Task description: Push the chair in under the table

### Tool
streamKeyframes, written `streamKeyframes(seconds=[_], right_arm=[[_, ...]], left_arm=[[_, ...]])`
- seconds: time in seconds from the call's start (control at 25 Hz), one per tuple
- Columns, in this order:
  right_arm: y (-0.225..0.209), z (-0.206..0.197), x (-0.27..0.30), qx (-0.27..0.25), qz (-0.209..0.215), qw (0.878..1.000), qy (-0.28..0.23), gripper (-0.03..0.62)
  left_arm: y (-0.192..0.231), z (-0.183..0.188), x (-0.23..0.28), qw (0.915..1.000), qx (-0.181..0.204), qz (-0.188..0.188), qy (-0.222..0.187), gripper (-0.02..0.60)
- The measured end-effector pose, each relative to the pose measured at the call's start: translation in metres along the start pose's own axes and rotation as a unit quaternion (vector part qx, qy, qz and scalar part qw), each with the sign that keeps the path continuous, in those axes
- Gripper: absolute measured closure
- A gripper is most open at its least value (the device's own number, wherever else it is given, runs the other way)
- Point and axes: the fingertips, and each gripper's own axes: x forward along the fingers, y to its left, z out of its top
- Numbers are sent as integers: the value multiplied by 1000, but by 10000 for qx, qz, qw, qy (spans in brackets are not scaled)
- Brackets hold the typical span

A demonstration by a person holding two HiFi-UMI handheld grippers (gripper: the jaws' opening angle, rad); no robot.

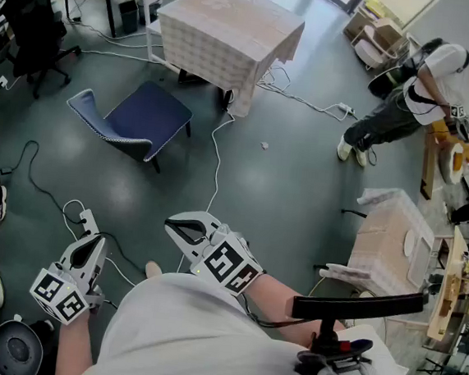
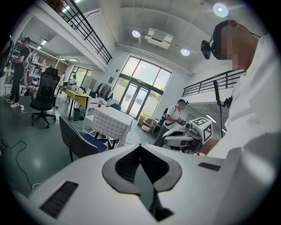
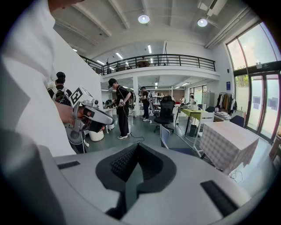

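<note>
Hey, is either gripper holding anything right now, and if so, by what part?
Nothing is held. The left gripper and the right gripper both have their jaws together and empty, well short of the blue chair.

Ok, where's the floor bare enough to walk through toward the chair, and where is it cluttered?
Bare floor lies between the white cable and the person at right, and between the blue chair and the office chair. Crowded: cords by the power strip and around the table.
</note>
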Motion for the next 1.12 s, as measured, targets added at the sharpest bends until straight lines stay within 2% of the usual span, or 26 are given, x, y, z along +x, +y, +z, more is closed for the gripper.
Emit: streamKeyframes(seconds=[0.4,0.68,0.72,0.76,0.8,0.92,1.12], right_arm=[[-31,-15,-24,55,206,9997,-107,580],[-85,-48,-55,185,266,9993,-179,576],[-91,-53,-56,194,238,9994,-142,559],[-97,-57,-56,214,208,9995,-106,486],[-102,-60,-55,243,173,9995,-73,441],[-121,-61,-47,318,-27,9995,-27,433],[-162,-50,-18,374,-326,9988,-25,410]], left_arm=[[-12,0,42,9998,-53,176,69,571],[-7,7,95,9978,-143,649,-28,569],[-4,8,98,9972,-159,728,-56,569],[-1,9,101,9966,-180,797,-71,569],[4,8,103,9962,-208,848,-64,566],[29,9,108,9947,-344,969,24,518],[105,33,129,9902,-717,1198,-54,445]])
